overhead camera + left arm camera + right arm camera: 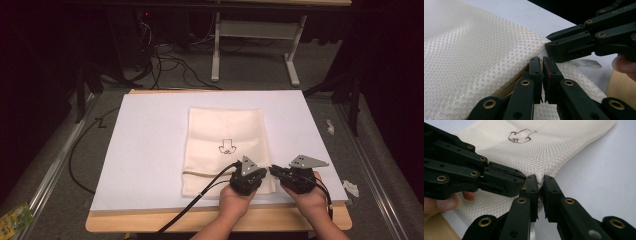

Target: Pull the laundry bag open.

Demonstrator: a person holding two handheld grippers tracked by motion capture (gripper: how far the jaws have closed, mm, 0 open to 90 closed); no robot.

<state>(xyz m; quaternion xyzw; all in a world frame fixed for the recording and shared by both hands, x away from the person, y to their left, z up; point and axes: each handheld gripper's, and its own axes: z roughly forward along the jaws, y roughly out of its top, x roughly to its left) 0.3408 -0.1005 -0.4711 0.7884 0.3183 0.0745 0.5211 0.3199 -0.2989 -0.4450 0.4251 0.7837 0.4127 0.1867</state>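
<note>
A cream mesh bag [225,135] with a small black drawing [227,146] lies flat on the white board [150,150]. A tan zipper [509,86] runs near its front end. Both grippers meet at the bag's near right corner. My left gripper [261,173] [542,61] has its jaws pressed together on the mesh at the zipper's end. My right gripper [273,169] [540,180] is shut on the bag's corner edge [540,176], right beside the left gripper [522,178]. In the left gripper view the right gripper [549,48] comes in from the right, and a white tag [586,63] sticks out under it.
The board rests on a wooden table [150,220], whose edge lies just under my hands. Cables [175,65] and a white table frame [250,30] are on the floor beyond. A green packet [12,217] lies at the lower left and paper scraps [351,187] at the right.
</note>
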